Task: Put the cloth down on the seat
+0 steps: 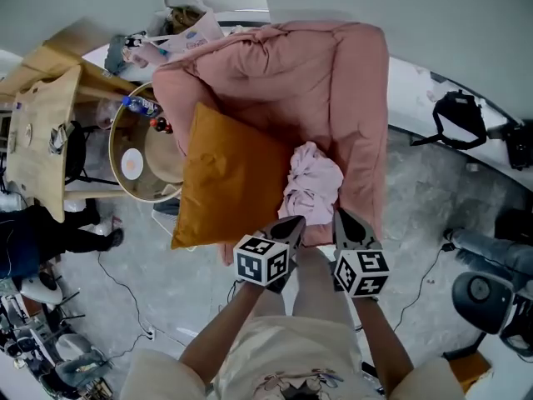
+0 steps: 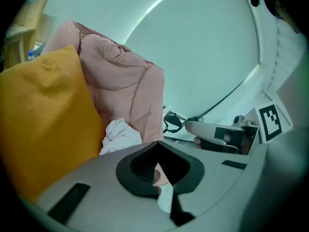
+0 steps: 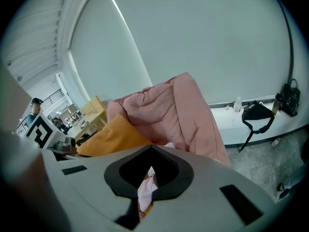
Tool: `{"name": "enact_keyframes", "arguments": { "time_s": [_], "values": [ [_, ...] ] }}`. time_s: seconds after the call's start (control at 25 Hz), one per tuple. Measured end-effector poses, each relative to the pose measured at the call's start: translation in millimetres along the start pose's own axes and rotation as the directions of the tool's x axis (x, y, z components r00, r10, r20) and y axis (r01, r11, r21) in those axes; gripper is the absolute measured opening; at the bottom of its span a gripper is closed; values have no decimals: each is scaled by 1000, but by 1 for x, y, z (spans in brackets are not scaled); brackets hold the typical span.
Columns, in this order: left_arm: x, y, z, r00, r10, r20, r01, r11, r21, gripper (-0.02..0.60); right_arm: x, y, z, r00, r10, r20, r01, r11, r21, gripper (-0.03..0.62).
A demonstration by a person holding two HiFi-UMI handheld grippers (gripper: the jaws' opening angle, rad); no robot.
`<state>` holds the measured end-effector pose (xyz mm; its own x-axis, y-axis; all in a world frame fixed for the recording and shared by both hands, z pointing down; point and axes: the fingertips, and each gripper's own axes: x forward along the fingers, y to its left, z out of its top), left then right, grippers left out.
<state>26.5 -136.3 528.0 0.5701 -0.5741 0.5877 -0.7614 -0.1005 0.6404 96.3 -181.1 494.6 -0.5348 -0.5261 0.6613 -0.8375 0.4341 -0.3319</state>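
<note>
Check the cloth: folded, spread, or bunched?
Bunched: the cloth lies as a crumpled heap on the pink armchair, beside the orange cushion; no flat folds show.

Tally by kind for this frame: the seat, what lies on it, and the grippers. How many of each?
pink seat: 1
orange cushion: 1
pale pink cloth: 1
left gripper and right gripper: 2
Total: 5

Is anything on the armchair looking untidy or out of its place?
The pale pink cloth lies crumpled in a heap on the seat, not spread flat. The orange cushion leans askew, one corner hanging past the seat's front edge. Nothing looks spilled or damaged.
</note>
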Motion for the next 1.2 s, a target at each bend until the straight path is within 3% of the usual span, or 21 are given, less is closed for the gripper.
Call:
{"name": "enact_keyframes", "arguments": {
  "time_s": [0.68, 1.2],
  "values": [
    [-92, -35, 56, 989, 25, 148, -42, 993, 114, 5, -40, 56, 54, 994, 35, 101, -29, 998, -55, 18],
    [-176, -59, 110, 952, 44, 303, -108, 974, 200, 5, -86, 119, 99, 972, 117, 205, -85, 984, -156, 18]
  ]
}}
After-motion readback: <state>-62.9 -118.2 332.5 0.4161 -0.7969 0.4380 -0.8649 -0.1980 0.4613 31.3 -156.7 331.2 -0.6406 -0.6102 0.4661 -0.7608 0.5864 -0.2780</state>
